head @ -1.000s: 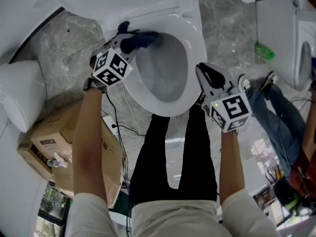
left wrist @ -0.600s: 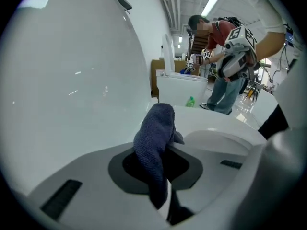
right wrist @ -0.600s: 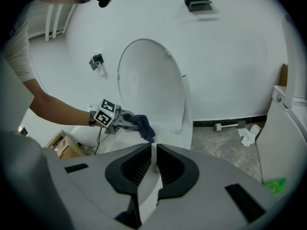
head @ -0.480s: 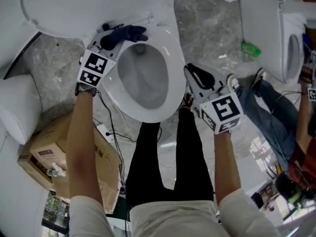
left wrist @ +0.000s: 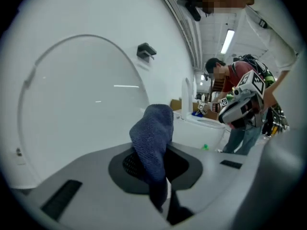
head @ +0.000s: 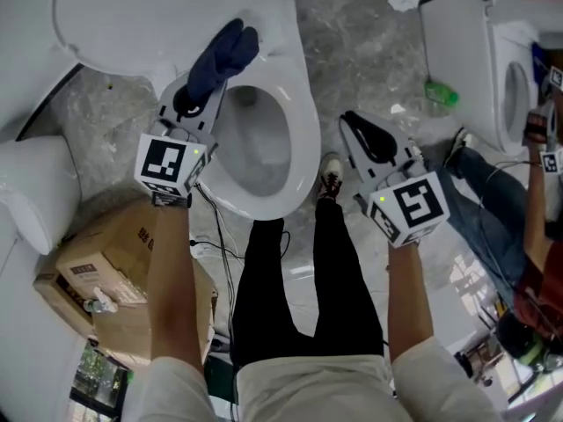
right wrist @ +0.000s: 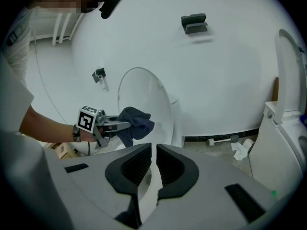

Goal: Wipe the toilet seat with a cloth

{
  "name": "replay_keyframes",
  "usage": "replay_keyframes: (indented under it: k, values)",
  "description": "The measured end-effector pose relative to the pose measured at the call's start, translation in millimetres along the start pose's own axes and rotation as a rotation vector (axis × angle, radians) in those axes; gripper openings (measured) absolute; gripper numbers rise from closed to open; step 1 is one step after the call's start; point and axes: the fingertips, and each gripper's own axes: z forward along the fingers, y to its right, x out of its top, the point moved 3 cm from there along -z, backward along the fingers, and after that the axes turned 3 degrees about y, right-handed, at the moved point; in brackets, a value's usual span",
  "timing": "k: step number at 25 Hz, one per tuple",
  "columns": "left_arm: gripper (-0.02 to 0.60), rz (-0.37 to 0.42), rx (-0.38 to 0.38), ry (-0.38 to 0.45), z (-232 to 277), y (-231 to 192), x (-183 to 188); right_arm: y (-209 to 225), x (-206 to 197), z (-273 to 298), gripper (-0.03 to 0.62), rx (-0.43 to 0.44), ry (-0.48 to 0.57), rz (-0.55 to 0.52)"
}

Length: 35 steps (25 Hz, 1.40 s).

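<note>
1. A grey marbled floor (head: 369, 51) and white walls surround a white toilet whose lid (head: 149, 16) stands raised.
2. The dark blue cloth (head: 220, 55) sits bunched over the rear of the toilet seat (head: 303, 139), close to the hinge. From the right gripper view it hangs in front of the raised lid.
3. The left gripper (head: 204, 86) has its jaws clamped on the cloth, which sticks out past the tips.
4. The right gripper (head: 352, 121) is held to the right of the bowl, apart from the seat. Its jaws are nearly together, with only a thin slit between them and nothing in it.
5. The person's legs (head: 299, 280), in black trousers, stand at the bowl's front.
6. A cardboard box (head: 97, 253) lies to the left.
7. A second toilet (head: 475, 42) stands to the right, with a green bottle (head: 442, 93) on the floor beside it.
</note>
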Motion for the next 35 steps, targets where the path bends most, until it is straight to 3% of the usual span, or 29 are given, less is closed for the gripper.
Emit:
replay_keyframes:
  k: [4,15,25,35]
  values:
    - [0.046,0.007,0.082,0.071,-16.9,18.2,26.7,-0.9,13.1,-8.9,0.052,0.000,0.036,-0.028]
    - [0.046,-0.050,0.143,0.139,-57.2,70.1,68.8,-12.0,51.6,-57.7,0.052,-0.003,0.119,-0.086]
    - [0.046,-0.043,0.148,0.127,-100.0,124.4,135.7,-44.0,134.1,-133.7,0.053,-0.010,0.220,-0.147]
    - [0.046,-0.024,0.236,0.205,-133.7,136.5,228.0,-53.0,215.8,-195.8,0.052,-0.025,0.326,-0.185]
